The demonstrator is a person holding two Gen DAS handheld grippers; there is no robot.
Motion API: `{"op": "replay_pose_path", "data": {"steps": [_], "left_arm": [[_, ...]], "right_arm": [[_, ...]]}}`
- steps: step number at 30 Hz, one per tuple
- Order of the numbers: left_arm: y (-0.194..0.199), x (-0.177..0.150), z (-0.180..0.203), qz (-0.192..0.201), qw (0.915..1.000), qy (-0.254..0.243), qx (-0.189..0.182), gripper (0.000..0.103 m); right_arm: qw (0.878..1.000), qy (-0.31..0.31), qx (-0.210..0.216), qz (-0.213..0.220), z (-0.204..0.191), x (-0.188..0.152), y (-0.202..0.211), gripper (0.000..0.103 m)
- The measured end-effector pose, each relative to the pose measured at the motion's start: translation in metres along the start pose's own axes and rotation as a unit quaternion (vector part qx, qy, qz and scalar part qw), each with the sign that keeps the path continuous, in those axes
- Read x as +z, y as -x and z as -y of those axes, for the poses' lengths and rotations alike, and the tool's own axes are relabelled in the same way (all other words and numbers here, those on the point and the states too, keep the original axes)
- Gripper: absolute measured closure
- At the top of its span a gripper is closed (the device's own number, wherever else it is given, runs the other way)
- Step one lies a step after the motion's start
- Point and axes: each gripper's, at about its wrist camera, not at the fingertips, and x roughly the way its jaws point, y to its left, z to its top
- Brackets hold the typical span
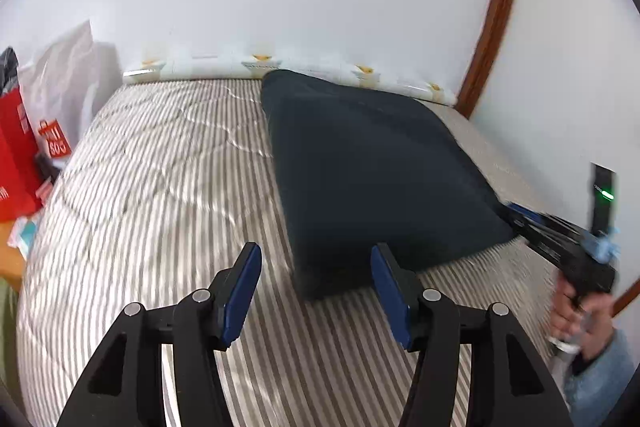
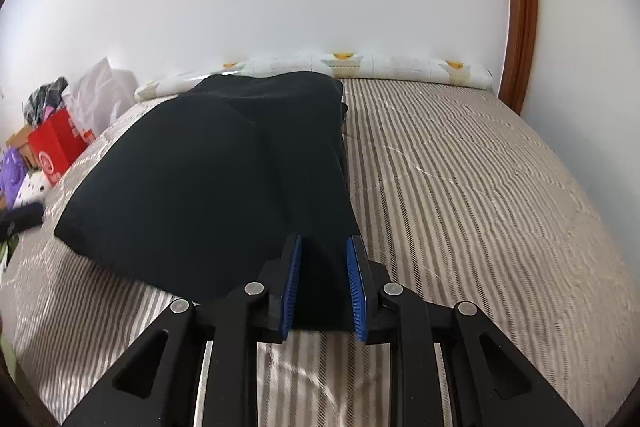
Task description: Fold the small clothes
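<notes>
Dark garment [image 1: 372, 163] lies folded flat on the striped bed cover [image 1: 160, 187], its far end near the patterned pillow [image 1: 248, 65] by the wall. Left gripper [image 1: 316, 267] stands apart, jaws wide with nothing between them, just short of the garment's near corner. Right gripper [image 2: 323, 267] has its jaws narrow, the garment's near edge between the blue pads [image 2: 292, 283]; whether they press it I cannot tell.
</notes>
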Motion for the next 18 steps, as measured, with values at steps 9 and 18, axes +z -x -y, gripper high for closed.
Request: {"op": "replay_pose_path", "data": {"steps": [9,18], "left_arm": [[-0.05,0.002,-0.013,-0.056,0.9983,0.014,0.001,0.042],[-0.052,0.045,-0.02,-0.046,0.9984,0.001,0.032,0.043]], "right_arm": [[1.0,-0.014,-0.009,-0.001,0.016,0.035,0.017,0.076],[1.0,0.019,-0.005,-0.025,-0.012,0.108,-0.044,0.061]]}}
